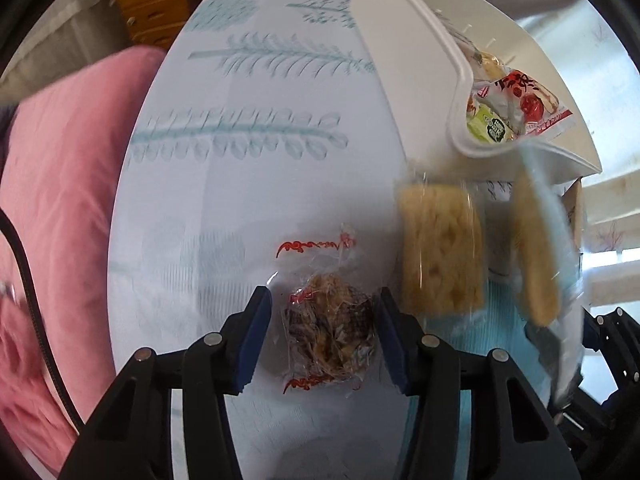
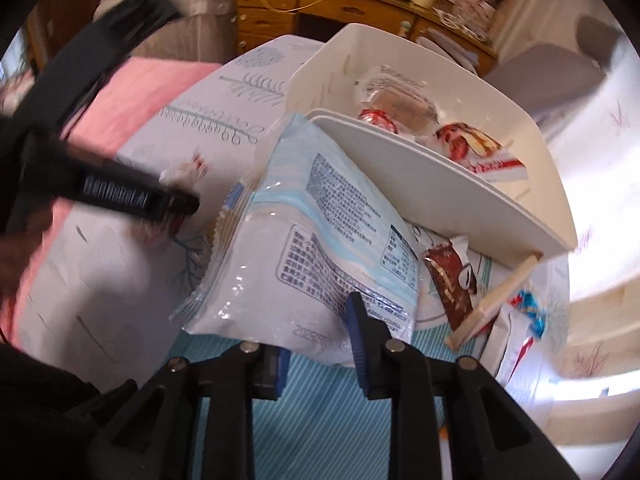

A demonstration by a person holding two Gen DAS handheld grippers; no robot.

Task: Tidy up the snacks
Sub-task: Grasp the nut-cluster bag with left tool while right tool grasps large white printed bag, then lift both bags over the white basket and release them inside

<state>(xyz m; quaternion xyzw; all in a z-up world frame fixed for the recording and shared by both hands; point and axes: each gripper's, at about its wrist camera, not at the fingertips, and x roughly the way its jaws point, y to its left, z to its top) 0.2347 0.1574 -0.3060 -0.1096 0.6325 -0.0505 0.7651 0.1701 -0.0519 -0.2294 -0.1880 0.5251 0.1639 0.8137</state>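
A small clear-wrapped snack [image 1: 332, 320] with brown shredded filling and red print lies on the leaf-print tablecloth [image 1: 260, 140]. My left gripper [image 1: 325, 336] stands open astride it, blue pads [image 1: 260, 332] close to the wrapper's sides, a thin gap on the left. My right gripper [image 2: 318, 344] is shut on the lower edge of a blue-and-white noodle bag [image 2: 312, 240], which hangs tilted above the table. That bag [image 1: 440, 248] shows blurred in the left wrist view. A white bin [image 2: 440, 184] behind it holds several packets, among them a red-and-white one [image 2: 476, 148].
A brown bar wrapper [image 2: 452, 284], a cream stick-shaped pack [image 2: 496, 300] and a blue-red candy [image 2: 532, 312] lie by the bin's near wall. A teal striped mat [image 2: 312, 420] covers the near table. Pink bedding [image 1: 60, 200] lies left, and a wooden dresser [image 2: 340, 4] stands behind.
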